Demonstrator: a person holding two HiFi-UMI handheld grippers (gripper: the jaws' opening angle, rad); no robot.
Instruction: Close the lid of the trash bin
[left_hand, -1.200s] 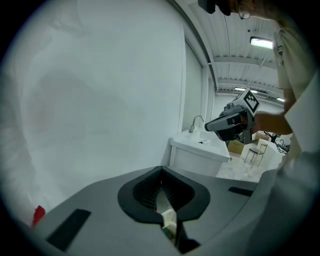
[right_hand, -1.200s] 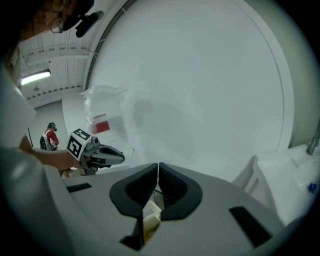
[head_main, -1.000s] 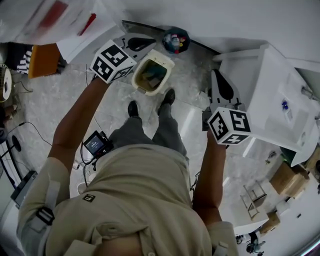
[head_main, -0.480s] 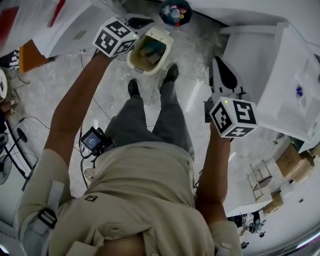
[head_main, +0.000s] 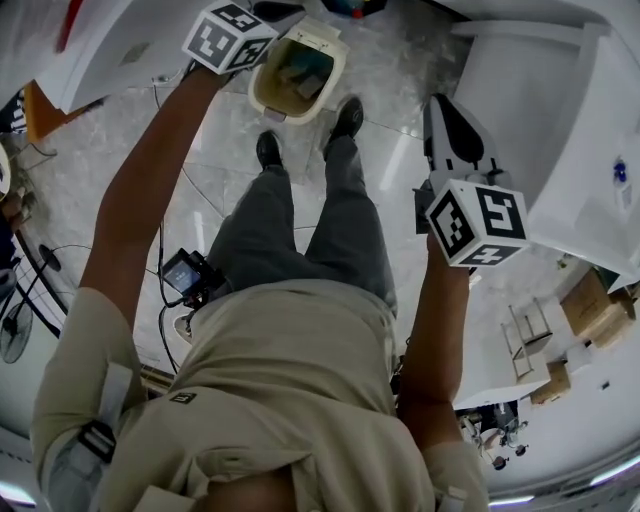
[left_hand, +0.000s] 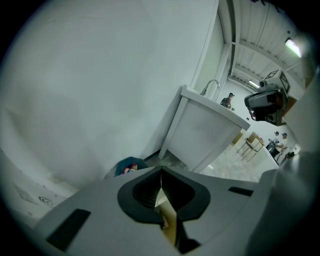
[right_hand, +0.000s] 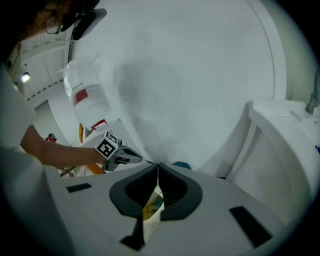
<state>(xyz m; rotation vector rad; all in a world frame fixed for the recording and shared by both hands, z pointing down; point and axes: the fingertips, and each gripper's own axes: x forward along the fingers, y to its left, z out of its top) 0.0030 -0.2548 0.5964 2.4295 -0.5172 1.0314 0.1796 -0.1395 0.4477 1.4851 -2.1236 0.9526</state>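
Trash bin (head_main: 283, 113) — stands on the floor (head_main: 215, 140) at the far end of the scene, just beyond the person's shoes (head_main: 347, 115). Its mouth is uncovered and mixed contents show inside. The lid is not seated. The broad cream part along the bin's far right edge may be the lid swung back, but this cannot be confirmed.

Step in hand, as judged: the approach. No contact with the bin is visible and the closing has not begun.

Left hand-held gripper (head_main: 268, 12) — held out at arm's length just to the left of the bin's far rim, close beside it but apart from it. Its own view shows the jaws brought together at the tips with nothing between them. A sliver of cream surface shows below them.

Right hand-held gripper (head_main: 436, 105) — well to the right of the bin, nearer the white cabinet (head_main: 540, 120), and pointing towards the far wall. Its jaws are likewise pressed together and empty.

Next move, as judged: the left tool is the better placed. It would need to reach the far side of the bin, get behind the lid and press it over and down until it sits on the rim.

A blue container (left_hand: 129, 166) sits against the far wall beyond the bin.
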